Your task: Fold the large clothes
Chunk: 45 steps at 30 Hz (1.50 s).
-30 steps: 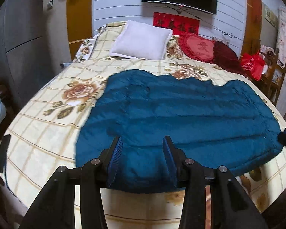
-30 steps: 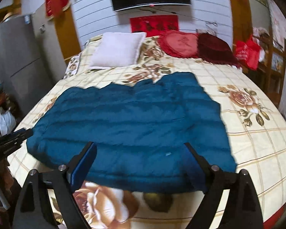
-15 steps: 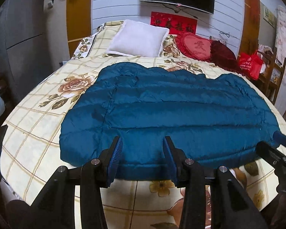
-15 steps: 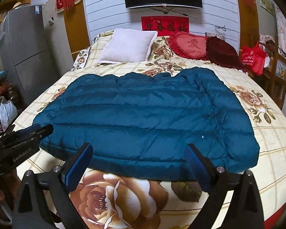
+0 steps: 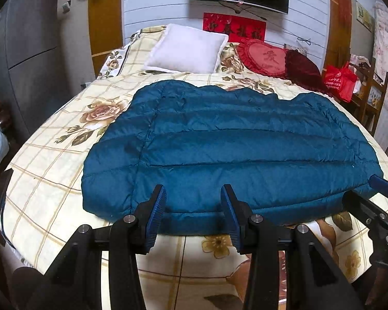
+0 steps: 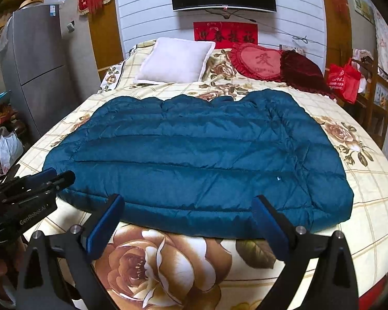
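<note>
A teal quilted puffer jacket lies spread flat across the floral bedspread; it also shows in the right wrist view. My left gripper is open and empty, held just above the jacket's near hem, left of its middle. My right gripper is wide open and empty, hovering at the near hem. Each gripper shows in the other's view: the right one at the far right, the left one at the far left.
A white pillow, a red heart cushion and a dark red cushion lie at the head of the bed. A grey fridge stands left. A wooden chair with a red bag stands right.
Both grippers have pulled back toward the foot of the bed. The jacket now lies farther ahead, with more bedspread showing in front of it. Both grippers stay open.
</note>
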Motion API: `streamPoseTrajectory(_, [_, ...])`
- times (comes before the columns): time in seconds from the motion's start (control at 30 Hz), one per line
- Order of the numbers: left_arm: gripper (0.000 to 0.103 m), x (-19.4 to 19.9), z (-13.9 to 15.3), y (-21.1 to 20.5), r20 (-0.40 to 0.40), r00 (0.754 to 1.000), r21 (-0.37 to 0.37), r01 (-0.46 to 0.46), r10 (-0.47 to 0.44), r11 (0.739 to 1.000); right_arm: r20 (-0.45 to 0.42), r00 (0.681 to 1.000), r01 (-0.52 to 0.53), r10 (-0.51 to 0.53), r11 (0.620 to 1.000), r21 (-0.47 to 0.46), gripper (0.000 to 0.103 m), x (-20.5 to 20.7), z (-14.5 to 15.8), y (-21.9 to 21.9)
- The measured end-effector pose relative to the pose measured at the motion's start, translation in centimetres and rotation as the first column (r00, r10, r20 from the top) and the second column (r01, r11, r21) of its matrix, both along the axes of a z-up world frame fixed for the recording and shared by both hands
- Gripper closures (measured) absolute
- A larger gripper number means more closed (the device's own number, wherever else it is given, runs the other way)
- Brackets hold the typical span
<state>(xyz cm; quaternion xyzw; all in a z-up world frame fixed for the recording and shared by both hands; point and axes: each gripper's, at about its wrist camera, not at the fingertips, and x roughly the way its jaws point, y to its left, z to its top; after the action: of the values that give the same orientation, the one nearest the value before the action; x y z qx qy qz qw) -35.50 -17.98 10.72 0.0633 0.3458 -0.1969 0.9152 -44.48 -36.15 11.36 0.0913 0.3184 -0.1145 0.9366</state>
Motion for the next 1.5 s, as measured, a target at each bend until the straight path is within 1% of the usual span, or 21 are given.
streamPoseTrajectory(0.2, [0.056, -0.2, 0.1, -0.1, 0.006, 1.0, 0.004, 0.002, -0.002, 1.0, -0.001, 1.0, -0.009, 0.009, 1.0, -0.013, 0.003, 0.3, 0.0, 0.4])
streamPoseTrajectory(0.53, [0.056, -0.3, 0.2, 0.0, 0.014, 1.0, 0.006, -0.001, 0.001, 1.0, -0.012, 0.999, -0.03, 0.03, 1.0, -0.008, 0.003, 0.9, -0.3, 0.9])
streamPoseTrajectory(1.33, [0.056, -0.3, -0.1, -0.2, 0.0, 1.0, 0.016, 0.011, -0.011, 1.0, -0.013, 0.999, -0.045, 0.045, 0.999, 0.003, 0.003, 1.4, -0.4, 1.3])
streamPoseTrajectory(1.43, [0.056, -0.4, -0.1, -0.5, 0.009, 1.0, 0.028, 0.013, -0.013, 1.0, -0.014, 0.999, -0.045, 0.046, 0.999, 0.006, 0.003, 1.4, -0.4, 1.3])
streamPoseTrajectory(1.5, [0.056, -0.4, -0.1, -0.4, 0.015, 1.0, 0.022, 0.01, -0.01, 1.0, -0.013, 0.999, -0.045, 0.045, 0.999, 0.006, 0.003, 1.4, -0.4, 1.3])
